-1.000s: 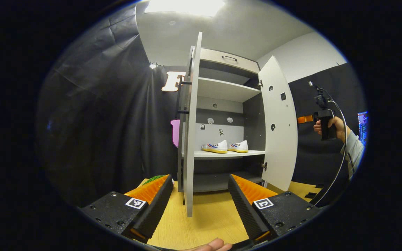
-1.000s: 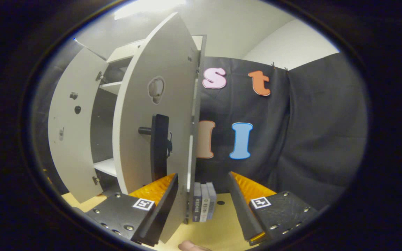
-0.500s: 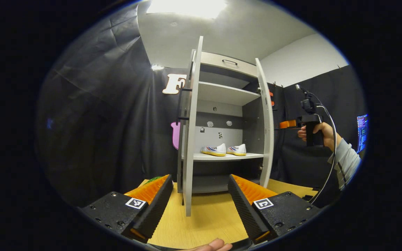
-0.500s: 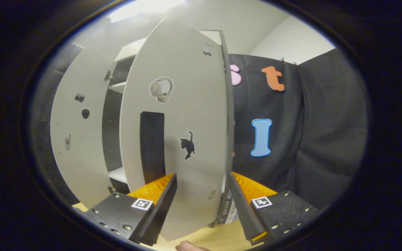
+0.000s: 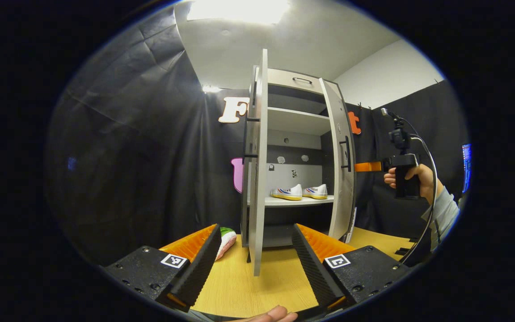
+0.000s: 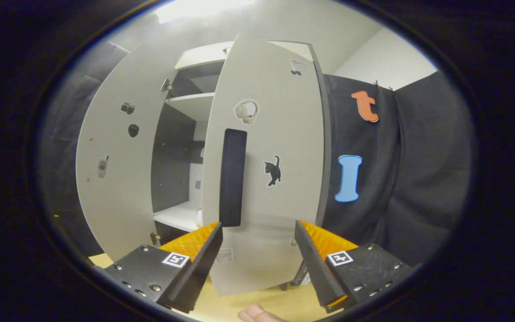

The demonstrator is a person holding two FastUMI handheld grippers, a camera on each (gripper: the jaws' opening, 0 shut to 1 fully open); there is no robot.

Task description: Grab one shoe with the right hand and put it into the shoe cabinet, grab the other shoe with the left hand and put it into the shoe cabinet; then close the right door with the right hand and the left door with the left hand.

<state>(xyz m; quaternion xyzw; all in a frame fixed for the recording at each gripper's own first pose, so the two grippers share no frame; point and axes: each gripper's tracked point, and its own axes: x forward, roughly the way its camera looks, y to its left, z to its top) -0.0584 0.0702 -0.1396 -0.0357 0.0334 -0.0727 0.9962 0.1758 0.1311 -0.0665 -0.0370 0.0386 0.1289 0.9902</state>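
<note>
Two white shoes [image 5: 287, 192] [image 5: 315, 191] stand side by side on the middle shelf of the grey shoe cabinet [image 5: 293, 120]. The left door [image 5: 259, 179] stands wide open, edge-on to me. My left gripper [image 5: 255, 230] is open and empty, a short way in front of that door's edge. The right door [image 5: 342, 165] is swung partway in. A hand holds my right gripper [image 5: 367, 167] against its outer face, beside the black handle [image 5: 347, 154]. In the right gripper view that door [image 6: 275, 134] and its handle [image 6: 233, 176] sit close ahead of my open right gripper [image 6: 258, 226].
The cabinet stands on a wooden table [image 5: 239, 286]. A pink and green item [image 5: 227, 239] lies by the cabinet's left foot. A drawer [image 5: 302, 80] tops the cabinet. The left door's inner face [image 6: 114, 170] shows left of the right door.
The right door has swung further toward shut as the right gripper followed its outer face. The left gripper stayed open and shifted a little to the left.
</note>
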